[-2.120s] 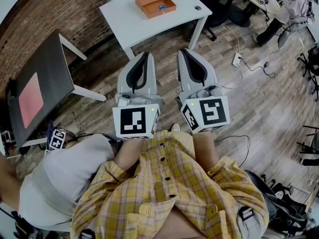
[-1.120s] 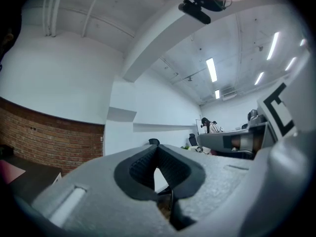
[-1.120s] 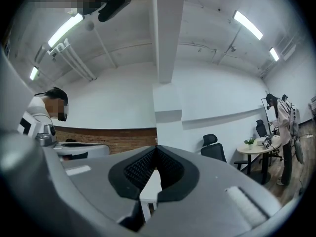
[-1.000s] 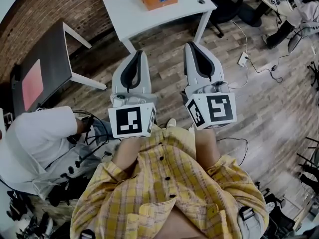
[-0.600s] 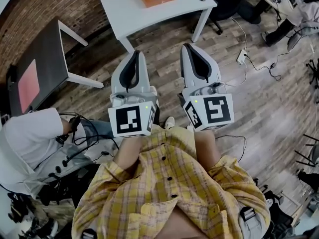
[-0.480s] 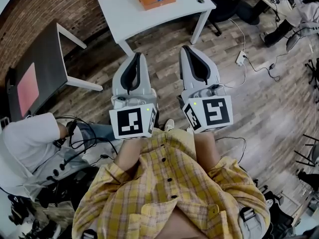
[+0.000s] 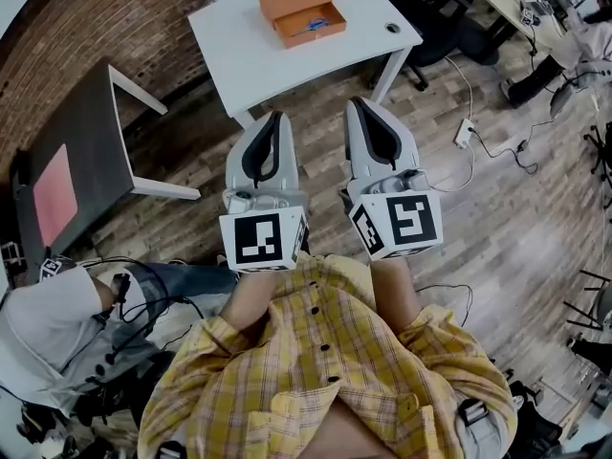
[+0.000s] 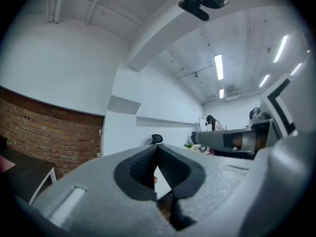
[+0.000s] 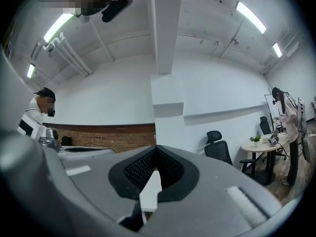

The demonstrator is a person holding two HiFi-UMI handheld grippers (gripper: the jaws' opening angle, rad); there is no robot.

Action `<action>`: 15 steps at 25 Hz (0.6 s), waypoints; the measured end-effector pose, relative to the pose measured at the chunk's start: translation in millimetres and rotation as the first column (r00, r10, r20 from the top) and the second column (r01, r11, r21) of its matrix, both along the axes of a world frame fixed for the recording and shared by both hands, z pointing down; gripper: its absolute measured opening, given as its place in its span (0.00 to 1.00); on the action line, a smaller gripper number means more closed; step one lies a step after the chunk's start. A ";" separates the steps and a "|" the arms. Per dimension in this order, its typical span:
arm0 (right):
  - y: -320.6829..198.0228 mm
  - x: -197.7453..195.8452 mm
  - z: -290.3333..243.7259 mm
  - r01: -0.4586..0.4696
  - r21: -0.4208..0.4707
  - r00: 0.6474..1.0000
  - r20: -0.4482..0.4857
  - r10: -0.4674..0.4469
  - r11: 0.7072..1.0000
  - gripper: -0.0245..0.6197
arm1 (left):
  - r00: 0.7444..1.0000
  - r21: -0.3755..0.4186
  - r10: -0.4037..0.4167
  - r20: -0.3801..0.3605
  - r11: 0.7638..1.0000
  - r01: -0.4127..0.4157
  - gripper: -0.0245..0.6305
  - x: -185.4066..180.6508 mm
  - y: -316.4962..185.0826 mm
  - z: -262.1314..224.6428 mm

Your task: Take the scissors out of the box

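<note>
An open orange box (image 7: 301, 14) sits on a white table (image 7: 249, 51) at the top of the head view. Something blue (image 7: 316, 24), probably the scissors' handles, lies inside it. My left gripper (image 7: 276, 115) and right gripper (image 7: 356, 101) are held side by side over the wooden floor, short of the table's near edge and pointing towards it. Both are shut with nothing between the jaws. In the left gripper view the left gripper's (image 8: 157, 146) tips meet. The right gripper's (image 9: 156, 147) tips meet too, with a strip of the white table (image 9: 150, 190) showing below them.
A dark chair with a pink pad (image 7: 57, 185) stands at the left by the brick wall. A person in white (image 7: 43, 328) crouches at the lower left among cables. Black office chairs (image 7: 435, 17) stand right of the table, and a power strip (image 7: 466, 132) with cords lies on the floor.
Both grippers stay shut and side by side. The table and box now sit lower in the head view, nearer to me. The person in white has slid further to the lower left.
</note>
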State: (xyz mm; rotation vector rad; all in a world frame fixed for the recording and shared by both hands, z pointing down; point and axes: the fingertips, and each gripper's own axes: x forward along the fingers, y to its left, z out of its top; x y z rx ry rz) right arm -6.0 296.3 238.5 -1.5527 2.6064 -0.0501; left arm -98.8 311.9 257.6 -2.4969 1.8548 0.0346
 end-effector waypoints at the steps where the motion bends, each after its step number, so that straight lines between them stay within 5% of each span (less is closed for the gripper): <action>1: -9.2 -3.8 -2.8 -0.003 0.006 1.000 0.002 0.003 1.000 0.05 | 1.000 0.000 0.005 0.002 1.000 -0.005 0.04 -3.1 -10.2 -1.3; 15: -132.0 -40.6 -29.8 -0.082 0.003 0.997 -0.016 0.082 0.997 0.05 | 0.994 -0.005 0.113 0.005 0.994 -0.113 0.04 -30.6 -139.3 -21.6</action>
